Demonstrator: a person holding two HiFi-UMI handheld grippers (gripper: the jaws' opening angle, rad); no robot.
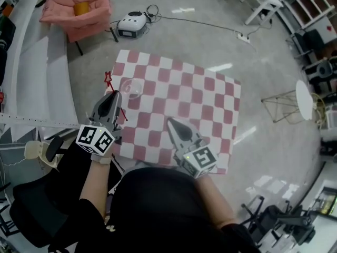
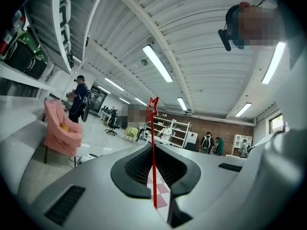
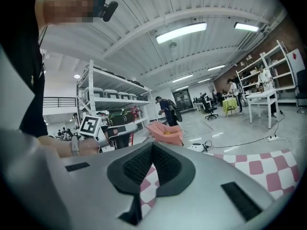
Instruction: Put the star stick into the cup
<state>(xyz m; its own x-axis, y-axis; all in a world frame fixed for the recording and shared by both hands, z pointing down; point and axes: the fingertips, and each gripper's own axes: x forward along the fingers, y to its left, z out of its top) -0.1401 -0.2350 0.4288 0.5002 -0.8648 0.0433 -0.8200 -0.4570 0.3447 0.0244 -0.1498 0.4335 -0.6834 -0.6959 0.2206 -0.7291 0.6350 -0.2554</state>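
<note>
The star stick [image 1: 109,79] is a thin red rod with a red star on top. My left gripper [image 1: 114,94] is shut on its shaft, star end tilted up and away to the left. In the left gripper view the star stick [image 2: 153,128] rises straight out from between the closed jaws of the left gripper [image 2: 154,148]. A clear cup [image 1: 131,88] stands on the red-and-white checked cloth [image 1: 179,96], just right of the left gripper's tips. My right gripper [image 1: 171,122] hovers over the cloth's near part, shut and empty. In its own view the right gripper [image 3: 152,145] holds nothing.
A pink padded chair [image 1: 76,9] with an orange object stands at the back left. A white device [image 1: 132,24] with cables lies behind the cloth. White shelving [image 1: 31,73] runs along the left, and a black office chair [image 1: 31,210] is near left. A round white stand [image 1: 304,100] is at the right.
</note>
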